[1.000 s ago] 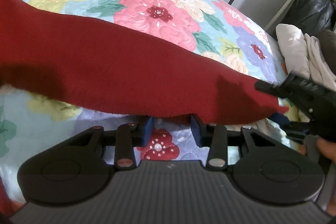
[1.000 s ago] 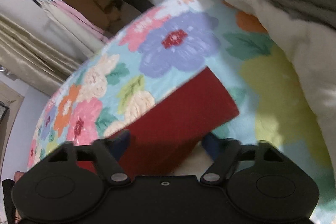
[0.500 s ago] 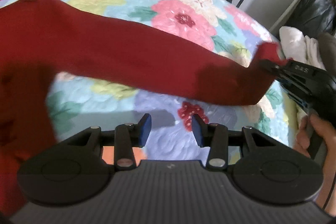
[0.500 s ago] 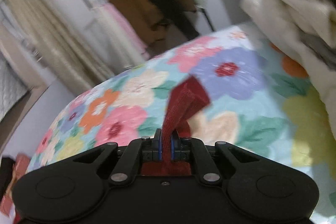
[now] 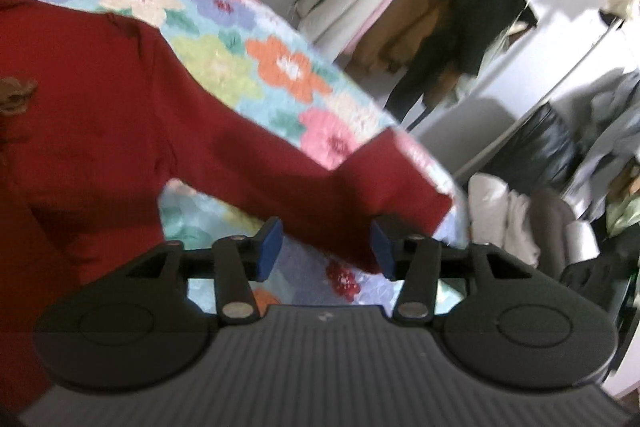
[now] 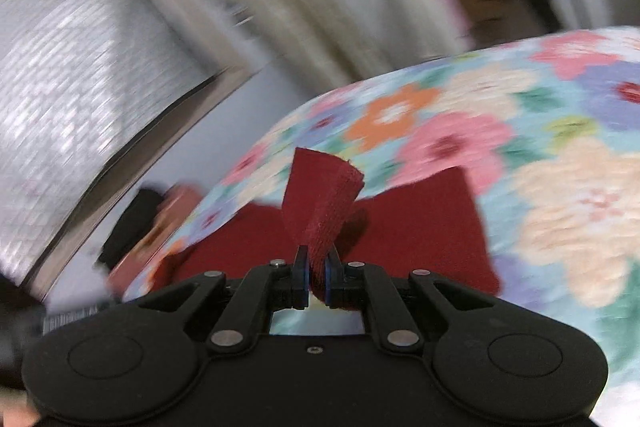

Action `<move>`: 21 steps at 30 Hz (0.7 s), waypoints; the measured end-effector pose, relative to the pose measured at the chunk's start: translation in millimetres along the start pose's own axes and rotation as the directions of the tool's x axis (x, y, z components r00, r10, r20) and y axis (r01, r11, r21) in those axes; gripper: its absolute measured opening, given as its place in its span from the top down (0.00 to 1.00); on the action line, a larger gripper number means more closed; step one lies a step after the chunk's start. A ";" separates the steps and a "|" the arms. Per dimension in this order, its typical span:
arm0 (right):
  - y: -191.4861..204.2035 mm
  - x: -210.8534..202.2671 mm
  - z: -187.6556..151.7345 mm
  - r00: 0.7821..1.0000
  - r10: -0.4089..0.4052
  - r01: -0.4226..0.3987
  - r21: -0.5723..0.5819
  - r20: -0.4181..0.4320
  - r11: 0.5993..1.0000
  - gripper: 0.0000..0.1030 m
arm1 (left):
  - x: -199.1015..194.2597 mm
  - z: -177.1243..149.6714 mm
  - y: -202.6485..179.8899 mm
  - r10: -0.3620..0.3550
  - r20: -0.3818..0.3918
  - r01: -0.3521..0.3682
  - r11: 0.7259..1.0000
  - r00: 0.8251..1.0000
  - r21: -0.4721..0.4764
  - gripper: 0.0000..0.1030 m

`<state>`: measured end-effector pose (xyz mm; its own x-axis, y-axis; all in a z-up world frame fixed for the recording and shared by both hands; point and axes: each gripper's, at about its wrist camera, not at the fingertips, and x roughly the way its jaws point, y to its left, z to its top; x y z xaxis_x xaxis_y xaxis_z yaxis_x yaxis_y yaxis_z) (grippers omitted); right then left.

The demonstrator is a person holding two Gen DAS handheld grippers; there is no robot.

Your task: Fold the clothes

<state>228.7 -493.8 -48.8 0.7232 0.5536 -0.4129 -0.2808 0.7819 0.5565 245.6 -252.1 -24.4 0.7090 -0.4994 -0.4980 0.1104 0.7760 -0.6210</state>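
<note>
Nearest in the left wrist view, the left hand-held gripper [image 5: 326,253] stands with its blue pads wide apart and nothing between them. The sleeve [image 5: 320,183] of the red garment [image 5: 88,131] crosses just beyond those pads, its lower edge dipping into the gap without being pinched. The sleeve's long axis runs from the garment's body at the near left out to the cuff [image 5: 412,183] at the right — so the fabric lies crosswise to the fingers, not in line with them.

In the right wrist view, the right hand-held gripper [image 6: 316,279] is clamped on a fold of the same red cloth, which rises from between the closed pads as an upright, curled flap [image 6: 320,195]. Past it more red fabric spreads flat on the bed [image 6: 560,187] with its floral quilt.

My judgement: the left hand-held gripper is the free one and sits closest to the sleeve's mid-length — a short push forward and a close would catch it. Farther off, a clothes rack [image 5: 440,39] stands against the wall.
</note>
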 end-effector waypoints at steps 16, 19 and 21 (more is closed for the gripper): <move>84.6 36.0 -42.2 0.934 0.285 -0.317 -0.137 -0.214 0.938 0.91 | -47.5 -2.2 66.2 -0.074 0.055 0.083 0.980 0.996 -0.182 0.78; 104.9 33.4 -42.5 0.934 0.289 -0.325 -0.166 -0.209 0.931 0.91 | -62.3 0.7 59.0 -0.004 0.083 0.012 0.995 0.997 -0.103 0.91; 115.8 31.5 -43.4 0.934 0.291 -0.330 -0.188 -0.207 0.925 0.90 | -78.5 4.8 59.0 0.014 0.113 -0.004 0.996 0.994 -0.094 0.91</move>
<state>191.6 -373.4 -28.7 0.4635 0.8039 -0.3727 -0.6171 0.5947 0.5154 199.8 -165.3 -19.0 0.7846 -0.4416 -0.4353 0.0418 0.7381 -0.6734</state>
